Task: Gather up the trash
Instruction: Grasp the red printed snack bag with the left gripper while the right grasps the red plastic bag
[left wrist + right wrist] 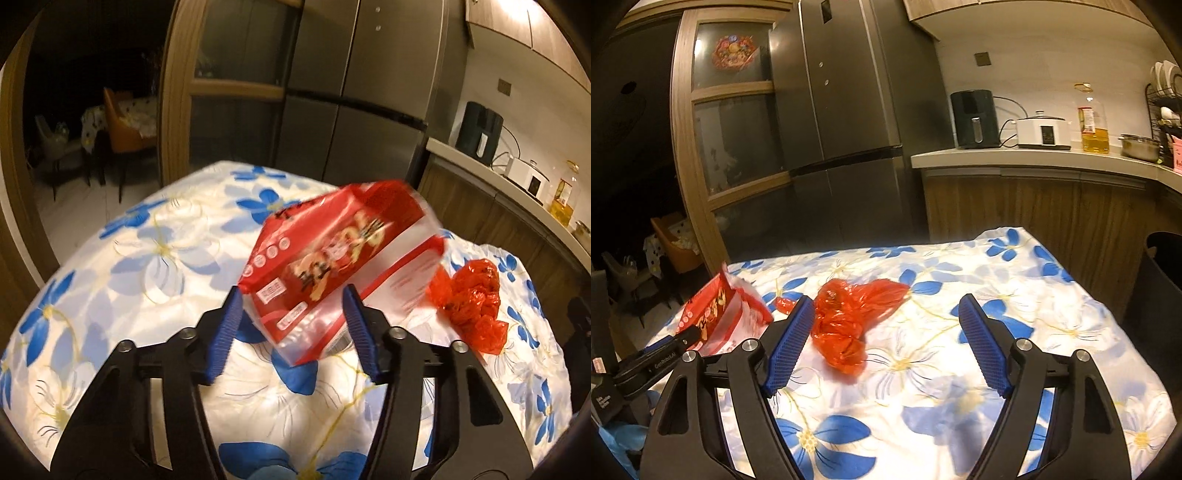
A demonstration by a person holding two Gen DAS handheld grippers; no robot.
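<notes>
A red and white snack bag (332,254) sits tilted between the blue pads of my left gripper (291,291), which is shut on its lower end. The right wrist view shows the same bag (720,314) standing up from the left gripper's finger (679,339) at the table's left edge. A crumpled red plastic bag (849,317) lies on the floral tablecloth (1015,302), just ahead of my right gripper's left fingertip. My right gripper (886,301) is open, with nothing between its pads. The red plastic bag (472,299) also lies to the right of the snack bag.
A black bin (1160,288) stands off the table's right side. Behind the table are a grey fridge (849,110) and a counter (1034,158) with an air fryer, a cooker and an oil bottle. A dark doorway opens on the left.
</notes>
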